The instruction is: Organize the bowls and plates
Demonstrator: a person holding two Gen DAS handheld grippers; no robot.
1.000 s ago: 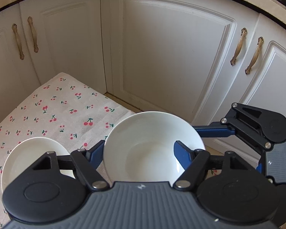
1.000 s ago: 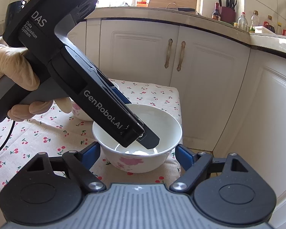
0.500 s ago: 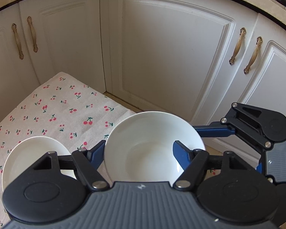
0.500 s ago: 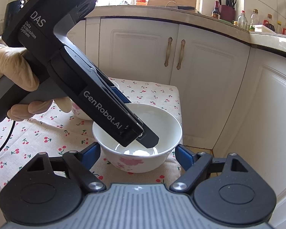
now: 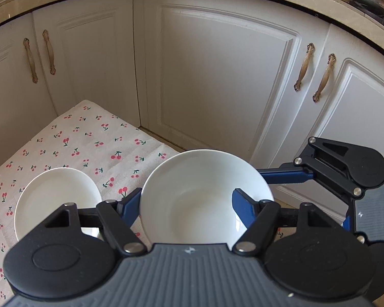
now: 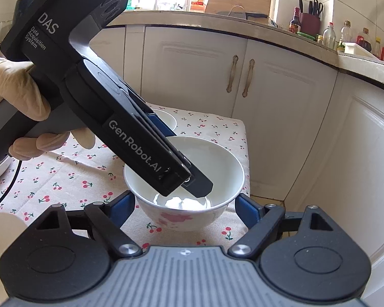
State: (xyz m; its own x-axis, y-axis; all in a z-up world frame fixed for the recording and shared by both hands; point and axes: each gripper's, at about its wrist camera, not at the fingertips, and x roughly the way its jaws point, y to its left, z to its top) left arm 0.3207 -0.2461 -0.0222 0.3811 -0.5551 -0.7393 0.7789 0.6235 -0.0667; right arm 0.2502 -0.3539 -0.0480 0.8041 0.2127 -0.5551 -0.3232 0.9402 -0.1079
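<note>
We judged the glazed bowl (image 5: 204, 194) rigid, slippery and fragile, best pinched at its rim, which the left gripper's (image 5: 186, 202) open fingers straddled, while the right gripper's (image 6: 185, 204) fingers flanked it open.

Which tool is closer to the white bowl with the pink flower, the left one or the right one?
Left. The left tool has a finger down inside the flowered bowl, over its rim. The right tool sits open in front of the bowl, apart from it.

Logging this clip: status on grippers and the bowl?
Left gripper open, one finger inside bowl. Right gripper open, straddling it. Small dish close beside.
</note>
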